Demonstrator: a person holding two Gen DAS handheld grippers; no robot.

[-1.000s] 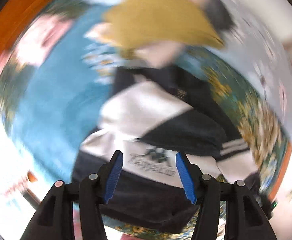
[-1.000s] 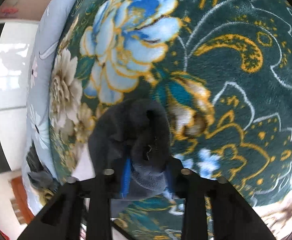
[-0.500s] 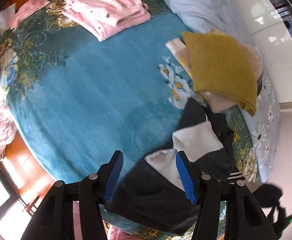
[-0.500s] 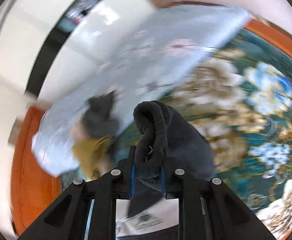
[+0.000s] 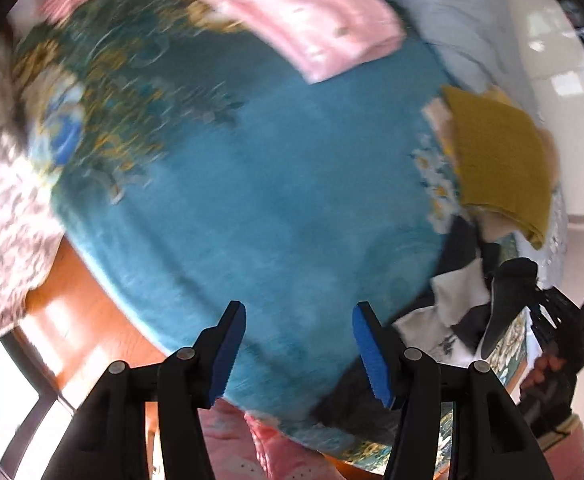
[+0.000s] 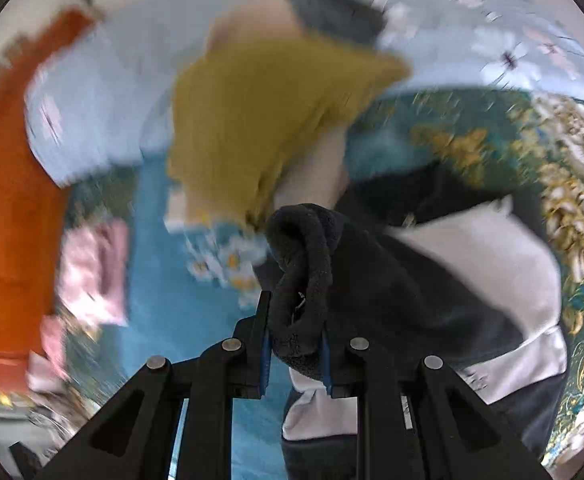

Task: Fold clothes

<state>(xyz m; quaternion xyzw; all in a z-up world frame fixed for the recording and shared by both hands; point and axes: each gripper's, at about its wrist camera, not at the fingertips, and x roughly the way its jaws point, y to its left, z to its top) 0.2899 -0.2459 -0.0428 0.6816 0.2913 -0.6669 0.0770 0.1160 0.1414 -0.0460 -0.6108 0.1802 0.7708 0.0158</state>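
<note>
Both tongs sit nearest the lens: the left tongs (image 5: 299,346) are spread wide with nothing between the blue pads, hanging over the bare teal blanket (image 5: 276,184); the right tongs (image 6: 295,354) are clamped on a thick dark fold of the black-and-white jacket (image 6: 432,280), which trails down to the right of them onto the bed; in the left view that jacket lies bunched at the near right edge. I judge the step to be hauling the jacket onto the open blanket for spreading; next the empty tongs need a second corner, so the cloth can be pulled flat. Farther off a mustard sweater (image 5: 496,160) tops a folded pile on the right; farthest, a folded pink garment (image 5: 312,28).
</note>
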